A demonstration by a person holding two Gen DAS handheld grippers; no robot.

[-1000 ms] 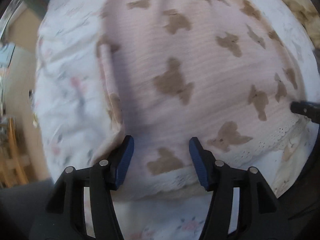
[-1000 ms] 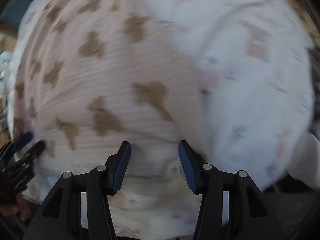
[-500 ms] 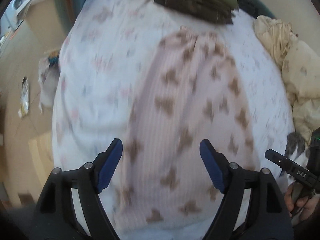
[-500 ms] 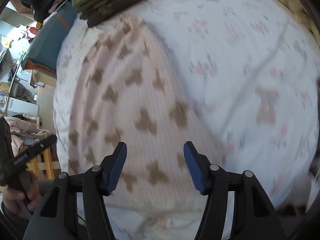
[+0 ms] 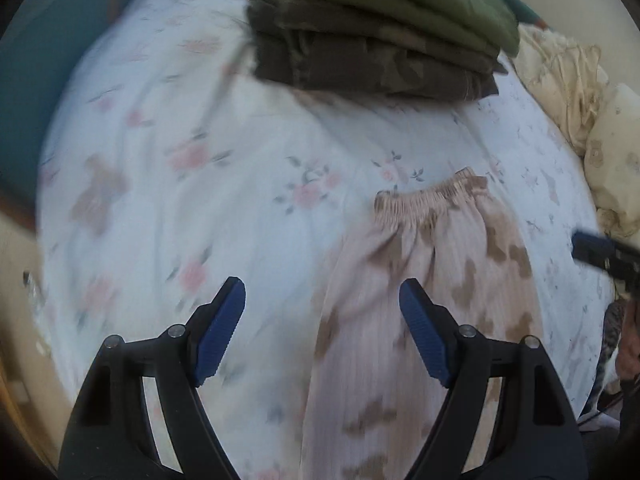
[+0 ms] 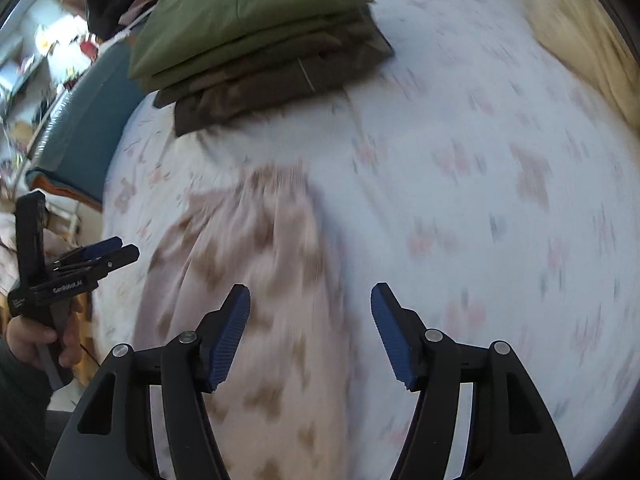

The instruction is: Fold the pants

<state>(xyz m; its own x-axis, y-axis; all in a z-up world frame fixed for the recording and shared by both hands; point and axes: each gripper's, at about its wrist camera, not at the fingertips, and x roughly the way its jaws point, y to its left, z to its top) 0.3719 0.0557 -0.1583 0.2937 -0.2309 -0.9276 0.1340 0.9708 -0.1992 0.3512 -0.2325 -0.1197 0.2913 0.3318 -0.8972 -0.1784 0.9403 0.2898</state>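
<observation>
Over the bed, both grippers now sit higher & further back than a sec ago — back then the pink pants filled each view w/ the blue pads right at the lace hem; now the whole garment length shows below them. Left gripper (image 5: 322, 330): jaws have just been opening, spread wide, nothing between the pads but sheet and the pants' left edge underneath, no contact. Right gripper (image 6: 310, 334): jaws also just been opening, released, empty — the pants' right edge and sheet lie beneath the gap.

Pants (image 5: 432, 304): 1 pair, pale pink w/ brown butterfly-like print, lying flat and lengthwise on the floral sheet (image 5: 224, 184), elastic waistband at the far end, pointing toward the folded stack (image 5: 372, 36). Waistband near the stack but apart from it. Half a sec ago the stack sat at the top edge of the views; now it looms larger.

Counts: 2 grippers, 1 pair of pink pants, 1 stack of folded clothes — olive-green piece on top, brown/camo layers under it, exact no. of pieces cannot tell (blur). 1 cream bundle of crumpled fabric (image 5: 576, 92) at the sheet's right side. In the right wrist view the other gripper shows at left w/ 1 hand (image 6: 44, 340) wrapped round its handle; teal cushion-like edge (image 6: 92, 132) beyond the sheet.
</observation>
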